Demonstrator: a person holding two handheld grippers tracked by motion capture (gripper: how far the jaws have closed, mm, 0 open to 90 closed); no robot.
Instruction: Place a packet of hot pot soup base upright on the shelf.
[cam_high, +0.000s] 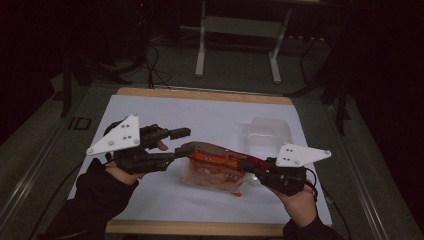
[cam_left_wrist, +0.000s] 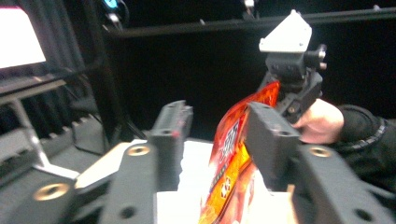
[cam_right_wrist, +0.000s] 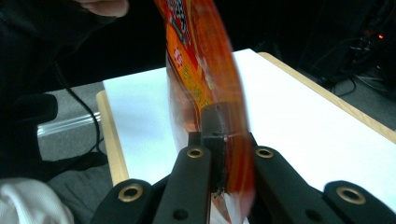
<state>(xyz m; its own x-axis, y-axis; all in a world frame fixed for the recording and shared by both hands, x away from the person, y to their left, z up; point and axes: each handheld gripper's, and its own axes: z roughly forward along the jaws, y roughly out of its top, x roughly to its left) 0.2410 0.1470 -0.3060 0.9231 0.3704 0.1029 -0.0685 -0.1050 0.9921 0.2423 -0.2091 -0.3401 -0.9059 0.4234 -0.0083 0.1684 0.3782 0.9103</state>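
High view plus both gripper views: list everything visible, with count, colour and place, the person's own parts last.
Snack bag: one, orange-red with a clear part, held up between the grippers.
Plastic container: one, clear, far right of the table.
Table: one, white top, wood edge.
Frame stand: one, pale, on the floor beyond.
Left gripper: black, jaws apart, bag edge between them.
Right gripper: black, clamped on the bag.
Hands: two, dark sleeves.

Orange-red printed snack bag (cam_high: 220, 156), white table (cam_high: 210, 120)

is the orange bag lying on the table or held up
Held up: the right gripper is clamped on one end of the orange bag, above the white table.
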